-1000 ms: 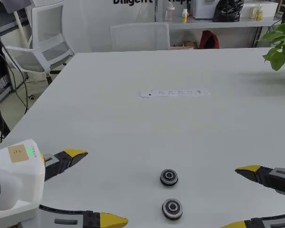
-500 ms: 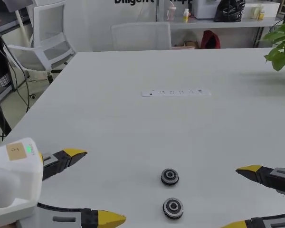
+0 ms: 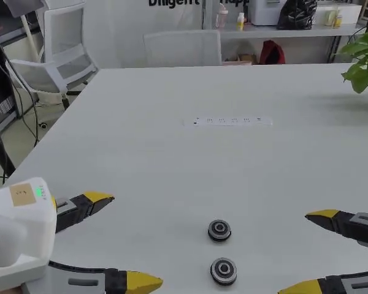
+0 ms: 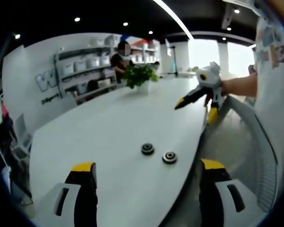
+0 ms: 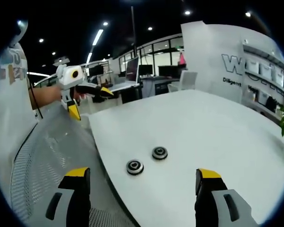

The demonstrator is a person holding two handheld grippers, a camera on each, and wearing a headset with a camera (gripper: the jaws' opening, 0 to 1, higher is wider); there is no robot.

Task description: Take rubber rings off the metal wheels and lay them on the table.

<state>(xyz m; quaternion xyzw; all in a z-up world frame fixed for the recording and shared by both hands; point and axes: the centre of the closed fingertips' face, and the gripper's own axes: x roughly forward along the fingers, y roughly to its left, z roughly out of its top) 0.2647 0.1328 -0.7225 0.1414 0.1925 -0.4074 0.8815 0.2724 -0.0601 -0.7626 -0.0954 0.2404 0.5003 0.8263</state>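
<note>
Left of the farther small round metal wheel [image 3: 219, 230] on the pale grey tabletop [image 3: 190, 165], the left yellow-tipped black two-jaw gripper [image 3: 126, 240] is held low over the table's near edge. Its jaws are spread wide with nothing between them, and it is well apart from that wheel. A black rubber ring [image 3: 210, 231] is seen seated around the wheel's rim, with a silver hub at the centre. Just on the near side of that wheel, apart from it, a second small round metal wheel [image 3: 223, 271] is laid flat, likewise dark-rimmed. Both wheels are shown lying ahead of the spread jaws in each gripper view. Right of the farther wheel, well apart, the right yellow-tipped black gripper [image 3: 305, 251] is held at the near edge — its jaws also spread wide, gripping nothing. Far beyond that wheel, toward the middle of the table, a long white power strip [image 3: 228, 120] is laid flat. Farther out and to the right of the wheel, the green leaves of a potted plant [image 3: 363, 67] are seen reaching over the tabletop.
</note>
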